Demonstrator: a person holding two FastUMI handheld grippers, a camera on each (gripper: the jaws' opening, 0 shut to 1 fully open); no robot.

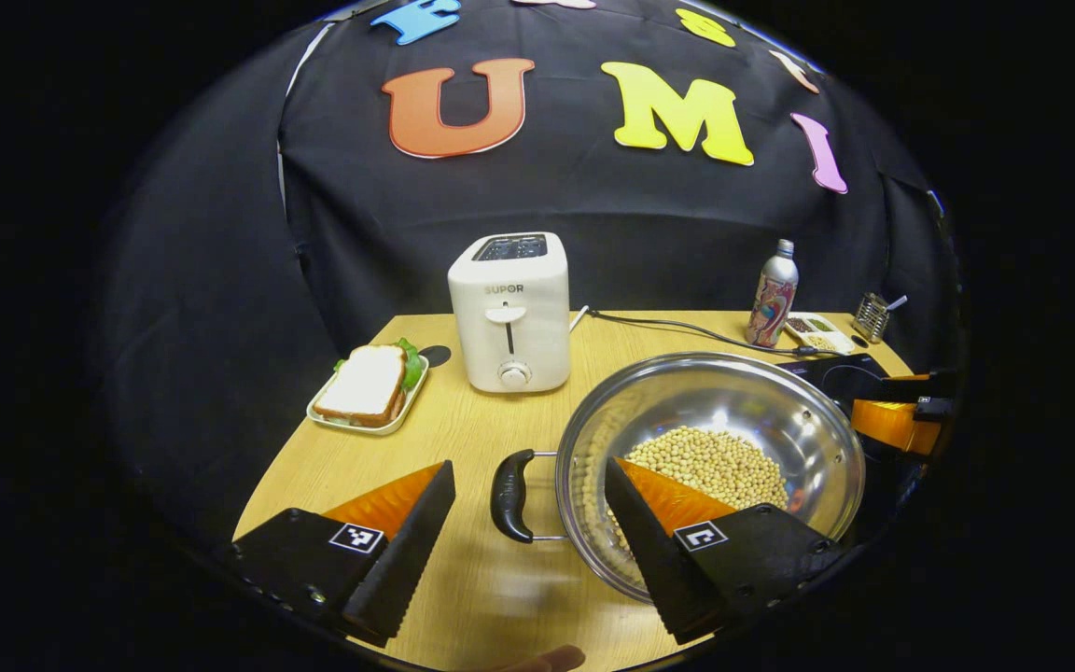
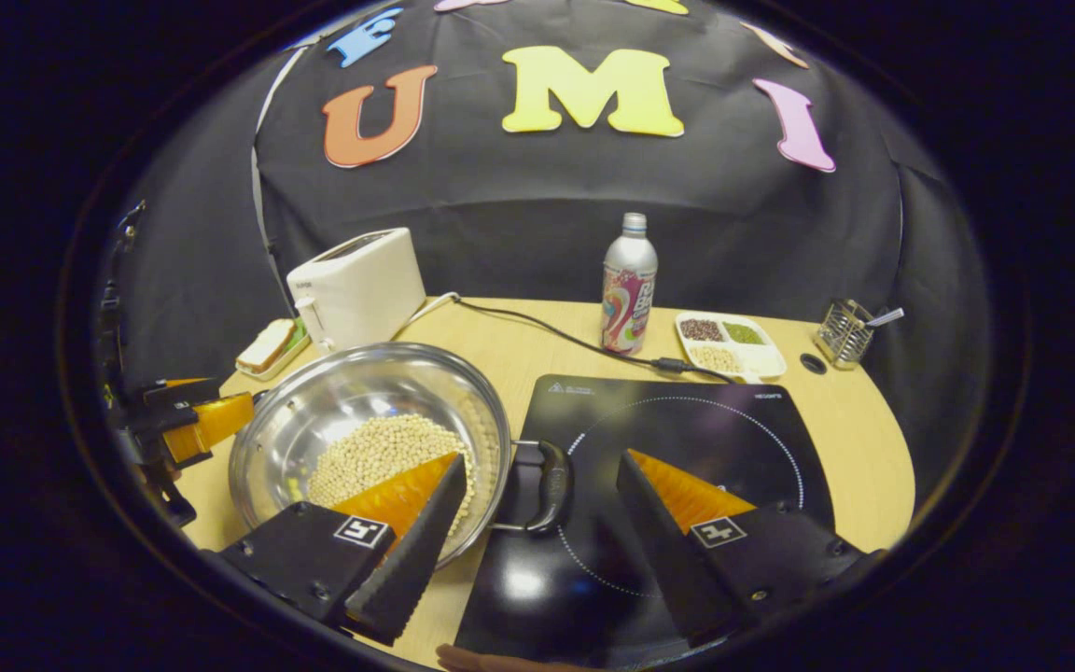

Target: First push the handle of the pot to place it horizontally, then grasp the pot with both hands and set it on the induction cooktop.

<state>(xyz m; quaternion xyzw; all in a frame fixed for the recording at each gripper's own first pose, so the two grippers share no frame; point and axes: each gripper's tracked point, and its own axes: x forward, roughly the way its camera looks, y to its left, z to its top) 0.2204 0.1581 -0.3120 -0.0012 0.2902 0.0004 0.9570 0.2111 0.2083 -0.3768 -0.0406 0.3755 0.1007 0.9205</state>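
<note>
Both grippers, left and right, I see spread wide, each straddling one black handle of the pot; it sits on the table, its right handle over the induction cooktop's edge.

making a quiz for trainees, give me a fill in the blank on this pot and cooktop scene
1. The pot holds ____.
2. Each gripper's fingers straddle one of the pot's two ____.
3. The bottle stands behind the ____.
4. The plate beside the toaster holds a ____.

Missing words: soybeans; handles; induction cooktop; sandwich
</note>
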